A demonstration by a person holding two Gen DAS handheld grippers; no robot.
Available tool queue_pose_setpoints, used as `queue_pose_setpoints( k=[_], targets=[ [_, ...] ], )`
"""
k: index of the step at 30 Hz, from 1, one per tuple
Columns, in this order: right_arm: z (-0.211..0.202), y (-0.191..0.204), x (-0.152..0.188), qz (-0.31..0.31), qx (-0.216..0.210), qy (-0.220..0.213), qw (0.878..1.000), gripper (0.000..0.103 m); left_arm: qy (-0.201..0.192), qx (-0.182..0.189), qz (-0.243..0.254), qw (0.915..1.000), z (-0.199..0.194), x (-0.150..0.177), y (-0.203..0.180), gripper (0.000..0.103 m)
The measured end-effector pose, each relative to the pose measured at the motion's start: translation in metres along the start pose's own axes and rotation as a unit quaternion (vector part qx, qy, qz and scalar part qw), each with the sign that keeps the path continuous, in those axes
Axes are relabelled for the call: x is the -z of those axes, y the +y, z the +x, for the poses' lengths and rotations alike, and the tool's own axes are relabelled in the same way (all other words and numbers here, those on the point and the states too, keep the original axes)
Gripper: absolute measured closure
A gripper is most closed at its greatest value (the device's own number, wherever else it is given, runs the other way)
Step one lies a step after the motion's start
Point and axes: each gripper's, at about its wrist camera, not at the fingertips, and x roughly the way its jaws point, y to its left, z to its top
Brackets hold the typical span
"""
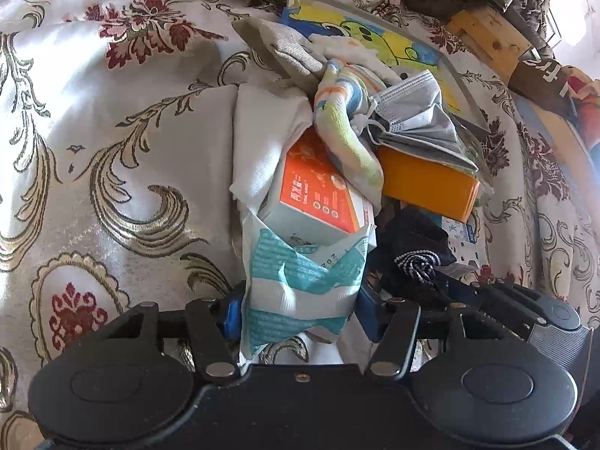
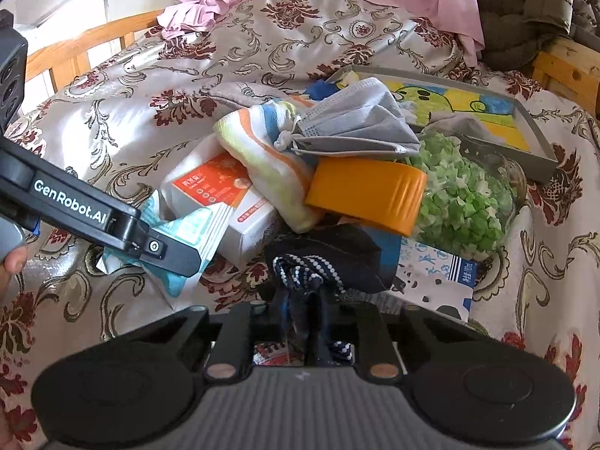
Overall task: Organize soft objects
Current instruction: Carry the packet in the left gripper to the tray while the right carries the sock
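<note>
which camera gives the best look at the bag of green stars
The right wrist view. There the bag of green stars lies open to sight beside the orange box, in front of the tray. In the left wrist view only a sliver shows behind the orange box and grey mask.

Bright daylight, glare on the bedspread (image 1: 112, 120), fisheye-warped edges.

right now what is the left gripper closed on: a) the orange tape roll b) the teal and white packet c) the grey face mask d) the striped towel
b: the left gripper has its fingers pressed on either side of the teal and white packet, while the mask, tape roll and towel lie untouched further up the pile.
</note>
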Motion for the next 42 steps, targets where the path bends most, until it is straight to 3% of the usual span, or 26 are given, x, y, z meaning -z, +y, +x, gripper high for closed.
queue_pose_setpoints(
  k=[2,8,14,21,29,37,42],
  targets=[
    [0.000,0.003,0.000,-0.012,0.008,0.002,1.000,0.094,0.002,-0.001,0.007,1.0000,-0.001,0.001,-0.003,0.044],
    [-0.005,0.008,0.001,-0.029,0.011,-0.004,1.000,0.097,0.006,0.007,0.037,0.9993,-0.005,0.008,-0.015,0.045],
    [-0.026,0.010,-0.001,-0.027,0.007,-0.041,0.999,0.097,-0.006,0.021,0.055,0.9982,-0.013,0.012,-0.023,0.045],
    [-0.044,0.007,-0.005,-0.018,0.005,-0.097,0.995,0.097,-0.073,0.050,0.079,0.9929,-0.034,0.013,-0.030,0.045],
    [-0.063,0.003,-0.009,-0.008,0.011,-0.166,0.986,0.097,-0.164,0.058,0.118,0.9776,-0.056,0.015,-0.044,0.045],
    [-0.077,-0.011,-0.018,0.019,0.017,-0.208,0.978,0.097,-0.183,0.072,0.072,0.9779,-0.062,0.002,-0.037,0.045],
    [-0.082,-0.029,-0.046,0.021,0.026,-0.244,0.969,0.097,-0.205,0.065,0.060,0.9748,-0.071,-0.019,-0.038,0.044]
  ],
)
